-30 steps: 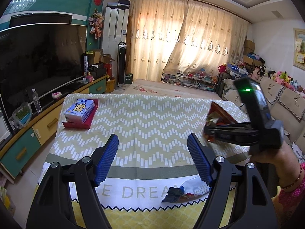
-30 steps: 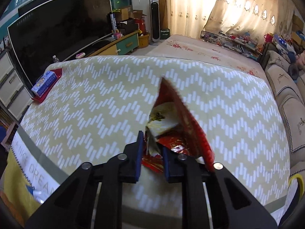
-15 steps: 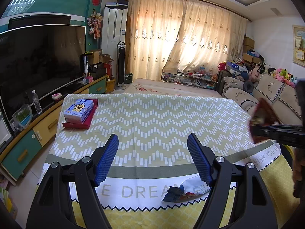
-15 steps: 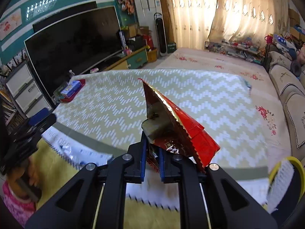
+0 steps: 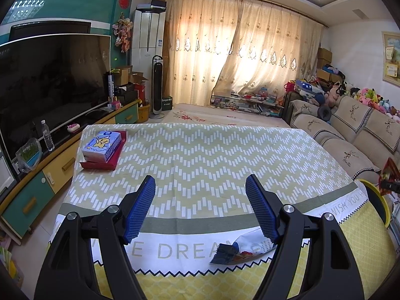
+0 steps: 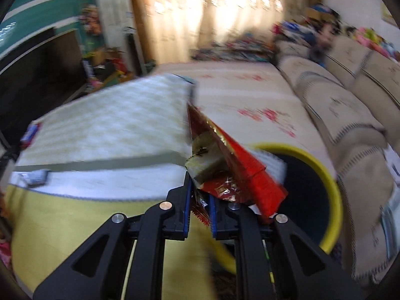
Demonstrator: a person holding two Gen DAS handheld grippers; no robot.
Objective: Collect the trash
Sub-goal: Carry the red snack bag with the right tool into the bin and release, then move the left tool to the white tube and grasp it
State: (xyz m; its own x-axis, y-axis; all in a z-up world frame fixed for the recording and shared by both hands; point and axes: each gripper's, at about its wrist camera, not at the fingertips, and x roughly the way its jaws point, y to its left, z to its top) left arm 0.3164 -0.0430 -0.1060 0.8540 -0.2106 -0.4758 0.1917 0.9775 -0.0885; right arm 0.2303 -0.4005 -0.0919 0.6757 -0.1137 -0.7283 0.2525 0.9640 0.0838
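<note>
Living-room clutter fills the background: a dark television, lit curtains, a sofa, and in the foreground a table (image 5: 212, 155) covered with a zigzag-patterned cloth.

Change since a second ago: I have swung the right gripper (image 6: 200, 200) off the table centre and out past its right-hand edge. It stays clamped on the red wrapper (image 6: 232, 160), jaws pinched almost fully together on the foil's lower end. The wrapper now hangs in front of the yellow-rimmed bin (image 6: 322, 165), which stands beside the table corner (it was not in this camera's view a second ago). My judgement: the carry is nearly complete, and the release over the bin opening is the next step.

The left gripper (image 5: 200, 210) has not moved. Its blue pads stand wide apart and hold nothing. A blue-and-white wrapper (image 5: 247, 248) lies on the cloth's near edge, just beneath the right-hand finger; I judge it the next item to collect.

Limits of view:
- The right wrist view is heavily motion-blurred, so I cannot tell whether the wrapper is directly above the bin opening or just short of it.
- The bin's interior is dark; contents unreadable.
- In the left wrist view, the red wrapper and bin rim are cut off at the right edge.
- The left finger partly covers the blue-and-white wrapper.
</note>
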